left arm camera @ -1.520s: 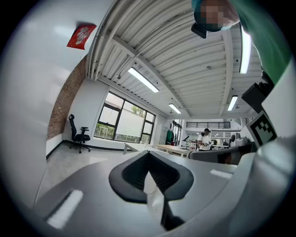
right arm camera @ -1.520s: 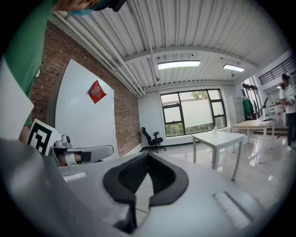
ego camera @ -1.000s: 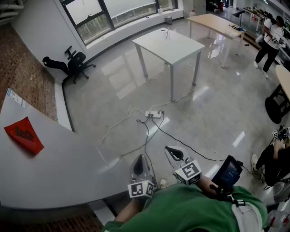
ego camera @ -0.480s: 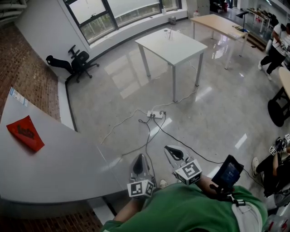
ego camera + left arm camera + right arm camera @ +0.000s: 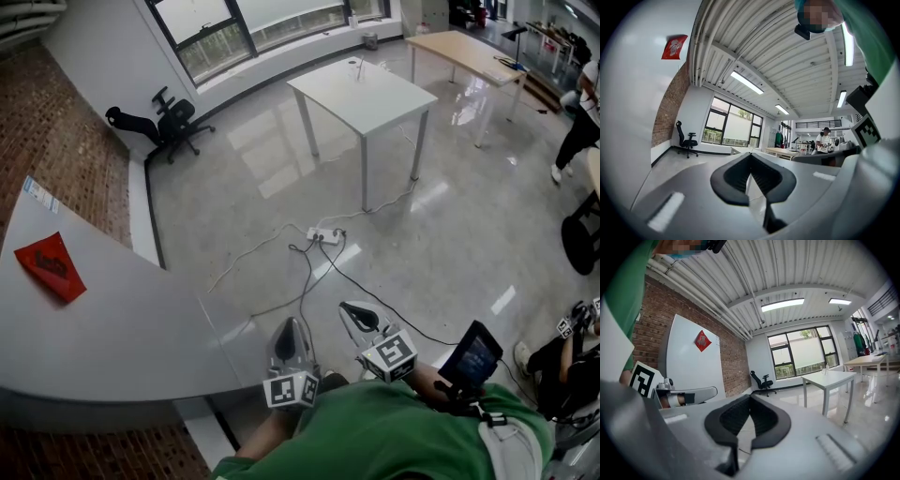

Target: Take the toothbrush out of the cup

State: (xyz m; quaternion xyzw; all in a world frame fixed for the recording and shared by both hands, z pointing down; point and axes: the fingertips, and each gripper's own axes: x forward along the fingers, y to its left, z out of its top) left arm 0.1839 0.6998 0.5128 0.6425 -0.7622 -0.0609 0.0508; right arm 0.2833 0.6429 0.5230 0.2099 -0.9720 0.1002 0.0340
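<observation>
- Our left gripper (image 5: 291, 328) is held low, just in front of our green shirt (image 5: 375, 436). Its jaws are pressed together and nothing is between them.
- Our right gripper (image 5: 356, 311) is just beside it, on the right. Its jaws are together too, and they hold nothing.
- Both grippers point out across the shiny floor (image 5: 450, 225), not down at it.
- We see a white table (image 5: 375, 98) well away from us, on the other side of the floor. Neither gripper is near it.
- We see a small cup (image 5: 360, 69) near the far edge of that table. A thin stick pokes up out of it. It looks like the toothbrush (image 5: 361, 62), but it is too small for us to be sure.
- We see a power strip (image 5: 322, 235) on the floor between us and the table. Cords run from it toward us and toward the table.
- We see a big white board (image 5: 112, 328) on our left, with a red paper (image 5: 52, 267) on it.
- We see a black chair (image 5: 173, 122) by the windows (image 5: 253, 23).
- We see a wood table (image 5: 459, 47) past the white one.
- We see a person (image 5: 583, 117) at the right edge of the room.
</observation>
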